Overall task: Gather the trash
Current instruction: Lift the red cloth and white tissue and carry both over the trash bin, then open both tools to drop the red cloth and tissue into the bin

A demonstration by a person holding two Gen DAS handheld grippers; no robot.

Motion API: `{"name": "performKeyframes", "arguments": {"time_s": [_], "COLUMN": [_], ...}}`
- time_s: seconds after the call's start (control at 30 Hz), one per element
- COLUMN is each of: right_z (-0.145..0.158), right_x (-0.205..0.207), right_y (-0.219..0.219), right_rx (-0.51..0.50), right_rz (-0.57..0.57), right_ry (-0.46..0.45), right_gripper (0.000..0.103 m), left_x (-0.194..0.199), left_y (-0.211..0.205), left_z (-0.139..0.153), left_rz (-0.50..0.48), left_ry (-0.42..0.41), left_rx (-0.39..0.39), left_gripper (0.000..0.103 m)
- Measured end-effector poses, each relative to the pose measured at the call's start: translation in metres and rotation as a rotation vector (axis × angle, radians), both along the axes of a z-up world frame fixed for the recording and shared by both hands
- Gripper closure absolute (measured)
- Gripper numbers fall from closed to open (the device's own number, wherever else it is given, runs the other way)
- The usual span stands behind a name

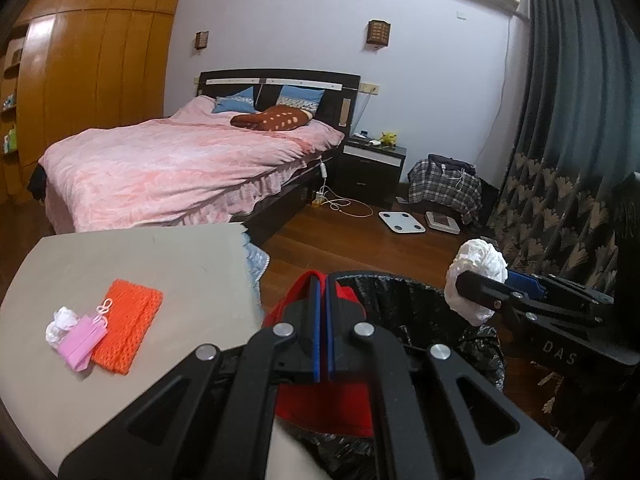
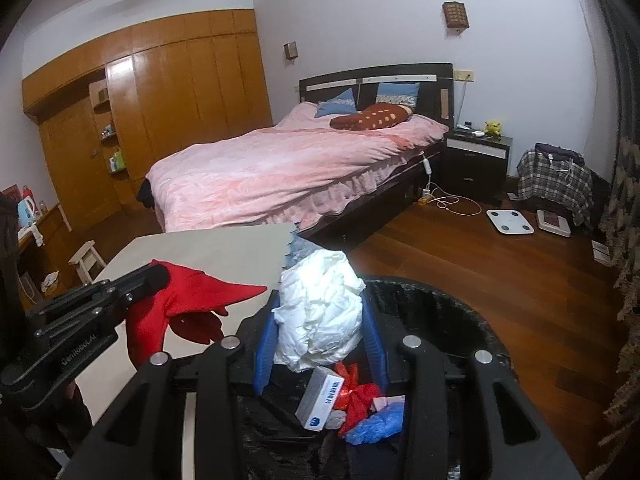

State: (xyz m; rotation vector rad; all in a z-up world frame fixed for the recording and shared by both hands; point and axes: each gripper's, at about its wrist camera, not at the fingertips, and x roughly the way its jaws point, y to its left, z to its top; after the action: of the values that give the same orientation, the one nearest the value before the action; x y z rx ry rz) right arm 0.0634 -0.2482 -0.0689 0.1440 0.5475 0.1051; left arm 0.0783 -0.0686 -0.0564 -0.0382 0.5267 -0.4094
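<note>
Left gripper [image 1: 322, 312] fingers clamped on red cloth scrap [image 2: 192, 300], its tip pointing toward crumpled white paper wad [image 2: 320, 312]; right gripper [image 2: 320, 320] fingers grip wad above black-lined bin [image 2: 460, 312].

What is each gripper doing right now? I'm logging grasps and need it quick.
Left gripper: shut on the red cloth.
Right gripper: shut on the white crumpled wad, held over the black-lined bin.

Between the left gripper's [image 1: 322, 320] matt black plastic fingers hangs soft red cloth [image 1: 320, 408]; crumpled white paper [image 2: 320, 312] sits in the right gripper [image 2: 320, 340]. Below both, the bin liner [image 2: 432, 320] is glossy black plastic.
</note>
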Motion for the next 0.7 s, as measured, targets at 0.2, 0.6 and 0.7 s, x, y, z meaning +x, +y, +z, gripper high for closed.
{"name": "performKeyframes", "arguments": {"time_s": [0.2,0.6,0.7], "right_z": [-0.003,-0.015,-0.022], "right_x": [-0.001,0.002,0.005], "right_y": [-0.016,-0.052,-0.062], "right_rx": [-0.003,-0.007,0.001], "right_rz": [-0.031,-0.095,-0.107], "right_ry": [0.000,0.019,0.035], "right_gripper": [0.064,0.064,0.062], "left_x": [0.007,0.024,0.027], "left_y": [-0.021,-0.064,-0.072], "left_z": [0.001,-0.009,-0.017], "left_rz": [-0.031,-0.106,-0.126], "left_ry": [-0.006,0.008,0.025], "left_rx": [0.003,-0.001,0.001], "left_gripper": [0.102,0.101,0.101]}}
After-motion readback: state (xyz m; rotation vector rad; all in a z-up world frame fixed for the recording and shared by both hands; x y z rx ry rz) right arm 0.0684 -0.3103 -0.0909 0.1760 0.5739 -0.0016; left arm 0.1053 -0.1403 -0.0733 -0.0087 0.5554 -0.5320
